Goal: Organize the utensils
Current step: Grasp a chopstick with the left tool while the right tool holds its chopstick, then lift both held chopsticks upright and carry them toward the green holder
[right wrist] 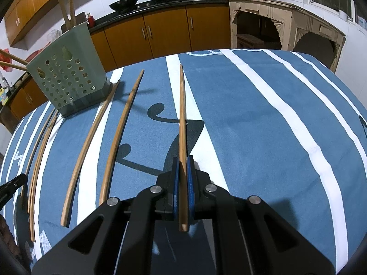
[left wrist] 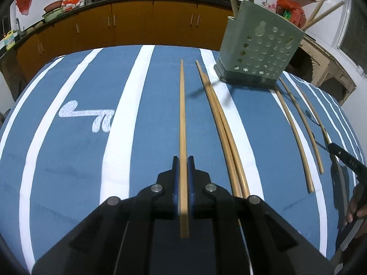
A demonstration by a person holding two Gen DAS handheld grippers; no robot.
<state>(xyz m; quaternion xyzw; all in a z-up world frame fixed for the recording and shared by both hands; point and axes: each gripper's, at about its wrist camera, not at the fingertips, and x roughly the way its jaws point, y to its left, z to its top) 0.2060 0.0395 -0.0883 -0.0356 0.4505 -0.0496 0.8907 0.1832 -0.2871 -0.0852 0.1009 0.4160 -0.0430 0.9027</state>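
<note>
My left gripper is shut on a wooden chopstick that points away over the blue striped cloth. A pair of chopsticks lies just right of it. My right gripper is shut on another chopstick, held above the cloth with its shadow beneath. Two single chopsticks lie to its left. The green perforated holder stands at the far side, with several chopsticks upright in it.
The table's far edge drops toward orange kitchen cabinets. A cream wooden stand is at the far right. A person's hand holds the right tool. The left tool's tip shows at the left edge.
</note>
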